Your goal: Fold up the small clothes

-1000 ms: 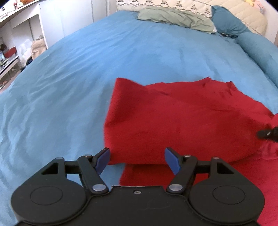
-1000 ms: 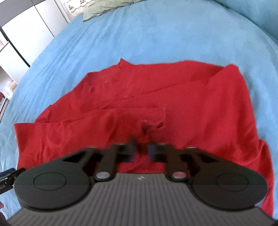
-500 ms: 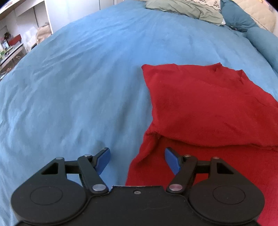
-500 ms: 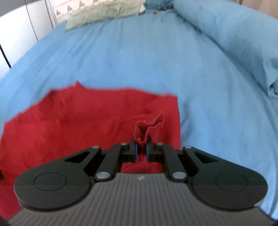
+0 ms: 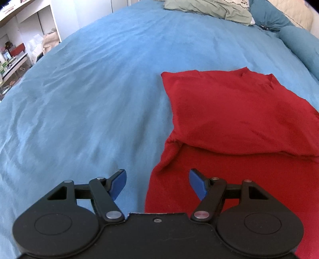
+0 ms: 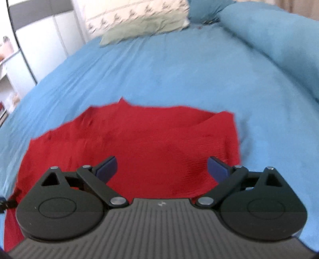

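A red garment (image 5: 235, 111) lies on the blue bedspread (image 5: 89, 89), its upper layer folded back over the lower one. My left gripper (image 5: 157, 182) hovers open over the garment's near left edge, nothing between its blue pads. In the right wrist view the same red garment (image 6: 139, 143) lies flat, a folded corner at its far right. My right gripper (image 6: 161, 169) is above it with jaws opening wide; the cloth lies below them and is not pinched.
Pillows (image 5: 209, 8) and a rolled blue duvet (image 6: 279, 39) sit at the head and right side of the bed. White shelves with clutter (image 5: 18, 49) stand off the bed's left side. A white wardrobe (image 6: 39, 39) is beyond the left edge.
My right gripper carried a pinched fold of red cloth across, then let it go and opened wide. The garment went from spread and rumpled to folded over. The left gripper stayed open.
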`<action>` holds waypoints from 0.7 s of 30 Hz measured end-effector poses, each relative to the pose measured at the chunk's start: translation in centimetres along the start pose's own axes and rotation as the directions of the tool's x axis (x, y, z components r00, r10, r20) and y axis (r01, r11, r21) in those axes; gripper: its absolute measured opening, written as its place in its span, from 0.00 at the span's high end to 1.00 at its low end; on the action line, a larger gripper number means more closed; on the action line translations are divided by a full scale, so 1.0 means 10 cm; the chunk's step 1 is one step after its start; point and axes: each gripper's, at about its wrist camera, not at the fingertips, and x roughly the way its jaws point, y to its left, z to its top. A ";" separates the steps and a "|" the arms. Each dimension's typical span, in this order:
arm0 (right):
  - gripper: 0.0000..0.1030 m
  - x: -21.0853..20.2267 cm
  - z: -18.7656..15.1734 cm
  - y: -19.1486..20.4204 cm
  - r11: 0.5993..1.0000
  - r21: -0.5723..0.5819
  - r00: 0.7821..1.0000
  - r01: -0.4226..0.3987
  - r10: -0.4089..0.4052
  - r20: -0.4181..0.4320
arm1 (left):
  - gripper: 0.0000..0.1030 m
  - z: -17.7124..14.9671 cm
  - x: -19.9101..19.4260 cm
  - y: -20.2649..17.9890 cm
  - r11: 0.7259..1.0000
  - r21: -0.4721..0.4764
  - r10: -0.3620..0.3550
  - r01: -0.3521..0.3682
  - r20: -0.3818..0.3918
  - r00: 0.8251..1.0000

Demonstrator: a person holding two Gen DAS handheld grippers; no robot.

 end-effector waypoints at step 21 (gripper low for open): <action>0.00 -1.28 -0.04 0.05 0.992 -0.116 0.995 -0.040 0.050 0.082 | 0.20 -0.17 -0.96 0.02 0.999 0.044 0.020 -0.023 0.067 0.998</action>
